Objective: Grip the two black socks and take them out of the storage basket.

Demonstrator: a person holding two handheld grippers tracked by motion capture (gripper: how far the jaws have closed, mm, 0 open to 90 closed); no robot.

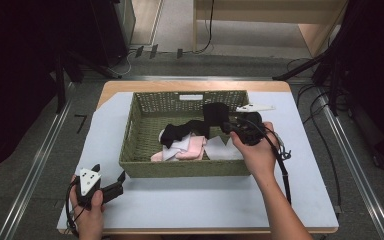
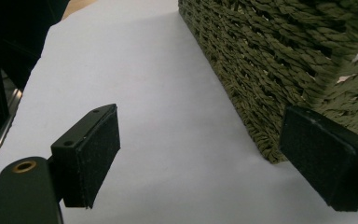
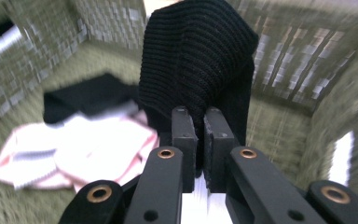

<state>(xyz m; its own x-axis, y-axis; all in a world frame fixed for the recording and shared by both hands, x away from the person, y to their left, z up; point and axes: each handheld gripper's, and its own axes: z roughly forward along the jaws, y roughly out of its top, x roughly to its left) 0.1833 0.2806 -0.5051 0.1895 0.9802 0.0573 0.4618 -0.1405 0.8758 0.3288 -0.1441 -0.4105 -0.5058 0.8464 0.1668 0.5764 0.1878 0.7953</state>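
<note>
A black ribbed sock (image 3: 198, 60) is pinched between the pads of my right gripper (image 3: 200, 133), which is shut on it. From above, that right gripper (image 1: 228, 125) is over the right half of the green woven basket (image 1: 130, 145), and the black sock (image 1: 215, 116) is lifted off the pile. Another black sock (image 1: 179, 131), a pink one (image 1: 192, 147) and white ones (image 1: 172, 150) lie in the basket. My left gripper (image 1: 121, 176) rests open on the white sheet by the basket's front left corner (image 2: 270, 149), with nothing between its pads (image 2: 95, 156).
A white sheet (image 1: 190, 200) covers the wooden table under the basket. A pale cloth or paper (image 1: 225, 149) lies on the basket floor at the right. Cables trail off the table's right side (image 1: 285, 165). Dark stands and rails flank the table.
</note>
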